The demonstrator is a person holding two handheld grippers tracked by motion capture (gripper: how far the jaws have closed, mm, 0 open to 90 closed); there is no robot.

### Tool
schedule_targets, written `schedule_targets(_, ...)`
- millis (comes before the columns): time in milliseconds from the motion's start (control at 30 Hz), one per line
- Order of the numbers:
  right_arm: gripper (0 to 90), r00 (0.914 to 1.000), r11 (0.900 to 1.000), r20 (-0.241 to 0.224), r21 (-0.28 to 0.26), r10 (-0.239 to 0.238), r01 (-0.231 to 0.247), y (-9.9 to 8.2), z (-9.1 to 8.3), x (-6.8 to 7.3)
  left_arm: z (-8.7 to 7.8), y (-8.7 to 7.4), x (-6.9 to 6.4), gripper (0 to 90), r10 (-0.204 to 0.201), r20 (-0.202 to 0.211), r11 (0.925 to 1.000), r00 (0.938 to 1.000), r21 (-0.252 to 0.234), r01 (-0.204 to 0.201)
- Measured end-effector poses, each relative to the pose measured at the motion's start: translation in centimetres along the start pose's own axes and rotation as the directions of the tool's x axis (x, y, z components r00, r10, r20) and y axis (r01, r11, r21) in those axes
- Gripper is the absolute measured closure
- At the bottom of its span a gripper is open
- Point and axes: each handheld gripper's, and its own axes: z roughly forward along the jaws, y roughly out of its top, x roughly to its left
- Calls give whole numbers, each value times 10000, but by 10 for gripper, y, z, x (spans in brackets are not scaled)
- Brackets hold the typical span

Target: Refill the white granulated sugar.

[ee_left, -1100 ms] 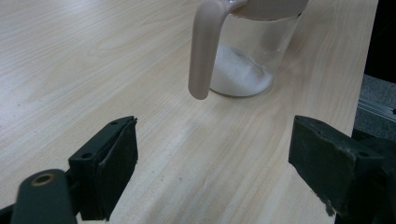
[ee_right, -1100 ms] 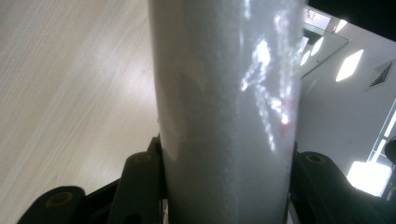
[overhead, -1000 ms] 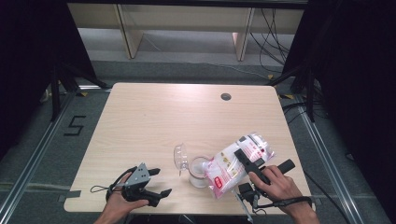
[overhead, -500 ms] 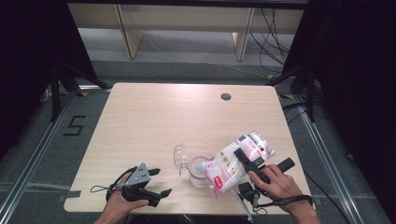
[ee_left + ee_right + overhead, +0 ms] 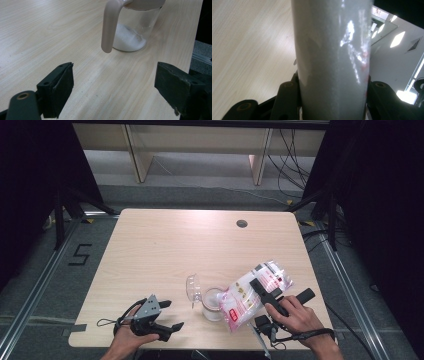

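Currently catalogued, largest first. Table (image 5: 165, 250): pale wood, rounded corners, a small dark grommet hole (image 5: 242, 223) toward twelve o'clock. Bag (image 5: 252, 292): clear plastic pouch of white granules with red-and-white labelling, lifted off the table at about five o'clock and tilted so its lower end hangs over the jar; in the right gripper view its smooth grey-white body stands between the two black jaws. Right gripper (image 5: 265, 292): clamped on the bag at a middling width, held by a hand entering from the bottom edge. Left gripper (image 5: 167, 317): resting at about seven o'clock, jaws spread wide with nothing between them, pointed toward the jar. Jar (image 5: 135, 30): clear glass, near six o'clock, just left of the bag; a shallow layer of white granules covers its bottom. Lid (image 5: 193, 287): clear, flipped open, standing up at the jar's nine o'clock side. Progress, as judged: pouring is under way, with a small amount already in the jar. Remaining: most of the fill, setting the bag down and closing the lid.
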Motion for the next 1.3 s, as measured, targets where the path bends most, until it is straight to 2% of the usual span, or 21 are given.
schedule_targets(167, 598, 10000, 10000, 2, 5, -72, 72, 0, 0, -1, 0, 0, 1, 154, 93, 53, 9999, 9999, -38, -93)
schedule_targets(800, 605, 10000, 10000, 6, -12, -63, 63, 0, 0, -1, 0, 0, 0, 153, -38, 45, 9999, 10000, -112, 39)
schedule_targets(833, 607, 10000, 9999, 1, -39, -93, 93, 0, -1, -1, -2, 0, 3, 154, 270, -32, 9996, 9996, 107, -269)
schedule_targets(867, 609, 10000, 9999, 5, -51, -90, 90, 0, 0, -1, -2, 0, 3, 153, 273, -54, 9995, 9996, 128, -272)
schedule_targets(900, 612, 10000, 10000, -2, -43, -15, 15, 0, 0, 0, -1, 0, 1, 153, 44, -3, 10000, 10000, -18, -44)
schedule_targets(967, 619, 10000, 10000, 1, -83, 31, -31, 0, 1, 1, -1, 0, 1, 154, -11, 37, 10000, 10000, -68, 11)
schedule_targets(1000, 623, 10000, 9999, -5, -138, -30, 30, 0, 1, 1, -2, 0, 3, 154, 261, -33, 9996, 9997, 100, -261)
schedule_targets(1100, 632, 10000, 9999, -56, -107, 18, -19, 0, 2, 2, -1, 0, 3, 153, 189, -43, 9998, 9998, 78, -188)
schedule_targets(1133, 638, 9997, 9995, -82, -216, -238, 237, -1, 3, 1, -1, 0, 2, 153, 129, -5, 9999, 9999, -10, -129)
schedule_targets(1167, 641, 9999, 10000, -107, -98, -16, 15, -1, 1, 3, -1, 0, 2, 153, 129, -5, 9999, 9999, -10, -129)
schedule_targets(1200, 644, 9999, 9999, -146, -137, 2, -4, -1, 1, 3, -2, 0, 3, 154, 263, -47, 9996, 9996, 122, -263)
schedule_targets(1233, 646, 9999, 9998, -100, -194, -88, 86, -2, 2, 2, -1, 0, 1, 154, -24, 42, 10000, 10000, -70, 24)
schedule_targets(1300, 651, 9999, 9999, -152, -168, -12, 10, -2, 2, 4, 0, 0, 0, 154, -64, 54, 9999, 10000, -99, 65)
